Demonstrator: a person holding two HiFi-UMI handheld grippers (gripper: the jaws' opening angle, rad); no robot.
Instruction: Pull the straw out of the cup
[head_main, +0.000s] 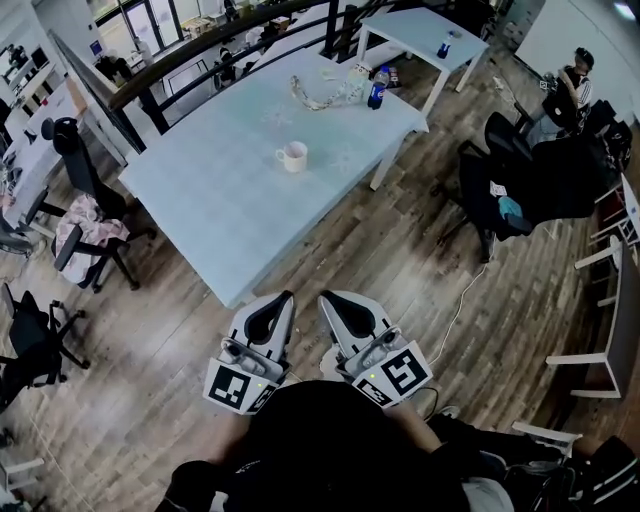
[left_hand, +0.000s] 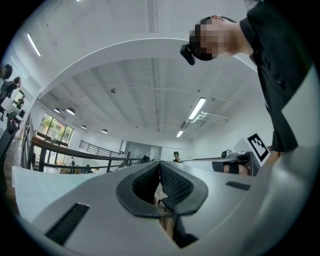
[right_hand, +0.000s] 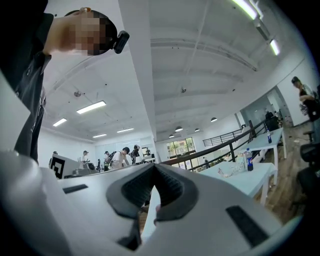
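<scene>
A white handled cup (head_main: 291, 156) stands near the middle of the pale blue table (head_main: 200, 200); at this distance I cannot make out a straw in it. Both grippers are held close to the person's body over the wooden floor, well short of the table's near corner. My left gripper (head_main: 284, 298) has its jaws closed together with nothing between them, as the left gripper view (left_hand: 160, 164) also shows. My right gripper (head_main: 326, 298) sits beside it, likewise shut and empty in the right gripper view (right_hand: 154, 166). The cup is in neither gripper view.
A blue bottle (head_main: 377, 88) and a tangled white cord (head_main: 325, 92) lie at the table's far end; the bottle (right_hand: 248, 160) also shows in the right gripper view. Office chairs (head_main: 90, 215) stand left of the table, a dark chair (head_main: 495, 195) right. A second table (head_main: 425, 35) stands behind.
</scene>
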